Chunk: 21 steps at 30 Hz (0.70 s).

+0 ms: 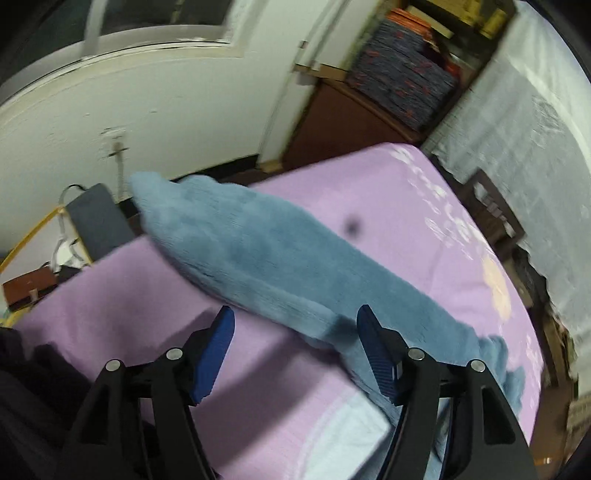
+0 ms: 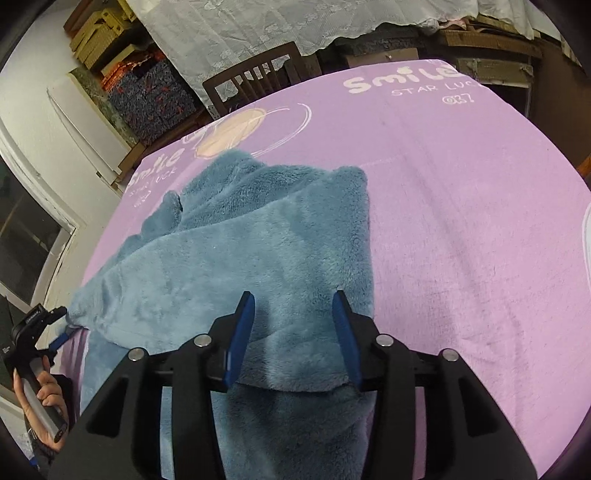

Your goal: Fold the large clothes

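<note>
A fluffy blue garment (image 2: 236, 258) lies partly folded on a table with a purple printed cloth (image 2: 461, 221). My right gripper (image 2: 293, 306) is open just above its near folded edge, with fleece showing between the blue pads. In the left wrist view the garment (image 1: 258, 254) runs as a long band across the purple cloth (image 1: 122, 306). My left gripper (image 1: 295, 325) is open with nothing between the pads; the right pad lies over the garment's edge. The left gripper also shows in the right wrist view (image 2: 61, 332), at the garment's left corner.
A dark wooden chair (image 2: 255, 81) stands at the table's far side under a white lace cloth (image 2: 295, 26). Stacked boxes and folded fabrics (image 2: 144, 92) fill shelves by the white wall. A dark box and cables (image 1: 96, 221) sit beyond the table's left edge.
</note>
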Each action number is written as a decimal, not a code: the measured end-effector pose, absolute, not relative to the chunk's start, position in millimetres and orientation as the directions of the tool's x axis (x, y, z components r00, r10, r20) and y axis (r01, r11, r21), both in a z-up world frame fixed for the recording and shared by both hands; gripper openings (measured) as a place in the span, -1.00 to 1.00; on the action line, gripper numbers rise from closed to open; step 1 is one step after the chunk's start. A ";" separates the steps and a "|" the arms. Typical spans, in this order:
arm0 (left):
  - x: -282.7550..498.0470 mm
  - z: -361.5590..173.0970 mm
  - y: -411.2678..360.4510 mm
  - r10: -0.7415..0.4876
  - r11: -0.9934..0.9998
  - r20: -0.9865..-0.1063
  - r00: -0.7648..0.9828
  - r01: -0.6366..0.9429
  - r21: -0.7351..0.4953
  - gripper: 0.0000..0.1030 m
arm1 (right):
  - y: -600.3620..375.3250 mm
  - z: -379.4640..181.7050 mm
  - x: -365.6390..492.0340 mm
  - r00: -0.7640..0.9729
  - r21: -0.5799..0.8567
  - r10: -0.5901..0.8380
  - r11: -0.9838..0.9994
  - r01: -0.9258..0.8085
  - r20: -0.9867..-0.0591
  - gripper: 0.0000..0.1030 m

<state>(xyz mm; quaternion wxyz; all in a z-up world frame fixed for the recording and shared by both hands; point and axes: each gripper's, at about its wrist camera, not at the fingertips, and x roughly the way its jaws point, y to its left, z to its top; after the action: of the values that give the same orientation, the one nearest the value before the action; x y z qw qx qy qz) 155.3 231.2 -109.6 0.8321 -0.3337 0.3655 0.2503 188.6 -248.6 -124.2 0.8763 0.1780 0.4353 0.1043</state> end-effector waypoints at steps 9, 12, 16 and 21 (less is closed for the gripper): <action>171.0 -115.4 264.5 0.208 0.436 -0.807 0.552 -0.791 -0.429 0.49 | -239.2 -121.5 188.1 0.608 0.353 0.305 0.935 -0.044 -0.733 0.03; 180.7 -110.0 261.4 0.238 0.464 -0.782 0.577 -0.775 -0.430 -0.69 | -240.5 -122.0 188.8 0.609 0.365 0.311 0.930 -0.039 -0.729 0.03; 185.5 -97.4 241.7 0.323 0.568 -0.757 0.568 -0.756 -0.325 -0.82 | -246.5 -120.9 188.4 0.618 0.387 0.316 0.922 -0.020 -0.720 0.03; 190.2 -48.7 185.6 0.445 0.727 -0.624 0.643 -0.666 -0.168 -0.83 | -251.1 -120.5 188.1 0.627 0.383 0.293 0.924 0.008 -0.721 0.03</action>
<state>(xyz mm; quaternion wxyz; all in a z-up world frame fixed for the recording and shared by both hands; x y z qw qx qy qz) 190.2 185.6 -48.7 0.8851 -0.1953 0.2832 0.3136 188.1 -251.1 -120.5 0.8844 0.1778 0.4240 0.0807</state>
